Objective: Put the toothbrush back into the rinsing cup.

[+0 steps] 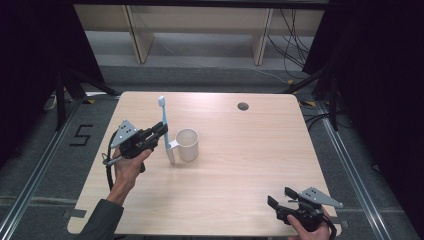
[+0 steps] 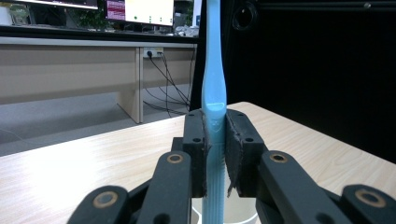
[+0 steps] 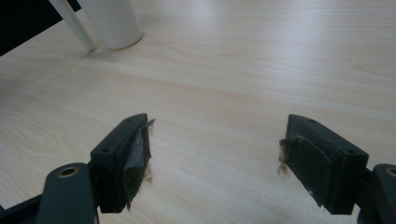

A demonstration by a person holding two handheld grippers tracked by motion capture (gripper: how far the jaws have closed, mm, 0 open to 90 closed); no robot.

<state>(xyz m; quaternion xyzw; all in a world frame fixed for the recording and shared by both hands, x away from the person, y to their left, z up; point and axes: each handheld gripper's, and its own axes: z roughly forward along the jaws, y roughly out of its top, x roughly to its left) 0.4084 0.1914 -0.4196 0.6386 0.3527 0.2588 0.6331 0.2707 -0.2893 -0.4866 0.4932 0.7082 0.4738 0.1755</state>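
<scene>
Table [image 1: 235, 165]: It is big and made of pale wood. Everything I use sits on it, so I can reach it all.

Cup [image 1: 188, 144]: It is white and stands up straight, a bit left of the middle of the table. Its mouth faces up, so I think something long could drop right in. Its handle sticks out toward my left claw.

My left claw [image 1: 161, 131]: It is just beside the cup, on the handle side. It is squeezed tight on the toothbrush, with both black pads [image 2: 233, 154] pressing on it so it cannot slip.

My right claw [image 1: 281, 198]: It is well apart from the cup, near my edge of the table. Its two sides stand wide and nothing is in it. It stays out of the way.

Toothbrush [image 1: 164, 131]: It is light blue. I hold it by the middle, standing up, bristles on top. Its bottom end hangs just beside the cup handle, not in the cup yet. I think it goes in next.
</scene>
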